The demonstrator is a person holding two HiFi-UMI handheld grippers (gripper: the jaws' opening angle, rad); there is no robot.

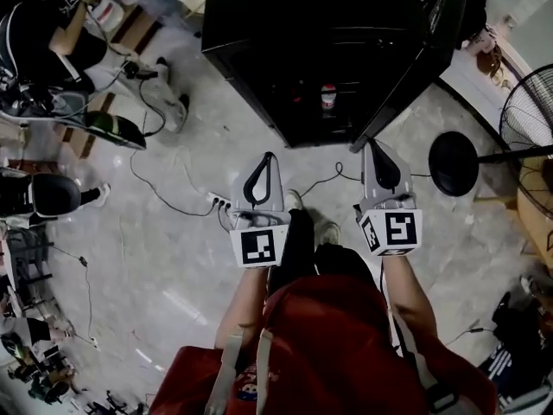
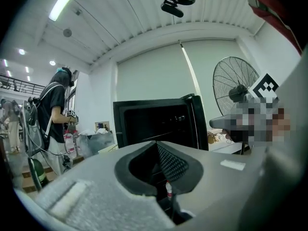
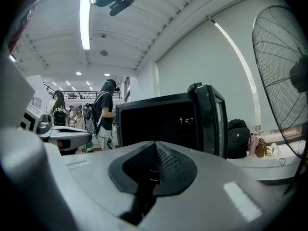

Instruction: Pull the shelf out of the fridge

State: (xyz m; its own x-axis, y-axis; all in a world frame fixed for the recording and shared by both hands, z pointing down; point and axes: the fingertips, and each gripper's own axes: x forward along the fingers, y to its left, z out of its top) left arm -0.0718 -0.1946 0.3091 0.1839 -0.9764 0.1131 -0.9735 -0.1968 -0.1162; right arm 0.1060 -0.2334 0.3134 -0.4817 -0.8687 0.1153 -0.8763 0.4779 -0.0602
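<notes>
I hold both grippers out ahead of me, side by side and about level, noses aimed at the open fridge (image 1: 285, 50). The left gripper (image 1: 270, 157) has its jaws pressed together at the tips, with nothing between them. The right gripper (image 1: 373, 145) is clenched the same way and is also empty. My forearms run back from them to my red top, and the marker cubes face up at the head camera. Neither gripper touches the fridge; both stop short of its front.

The shelf (image 2: 166, 134) sits inside the dark cabinet. I can make out only a thin pale edge of it across the interior in the left gripper view, just above the left gripper (image 2: 156, 144). A small bottle (image 1: 328, 96) with a red and white label stands low in the cabinet. The fridge door (image 1: 423, 50) is swung wide to the right, and the right gripper's nose lies close to its lower edge in the head view. In its own view the right gripper (image 3: 155, 144) points at the same opening.

A standing fan (image 1: 531, 102) and its round black base (image 1: 452, 162) are off to my right. A power strip (image 1: 218, 201) and its cables trail over the floor just left of the left gripper. A person (image 2: 55, 114) with a backpack stands further off to the left.
</notes>
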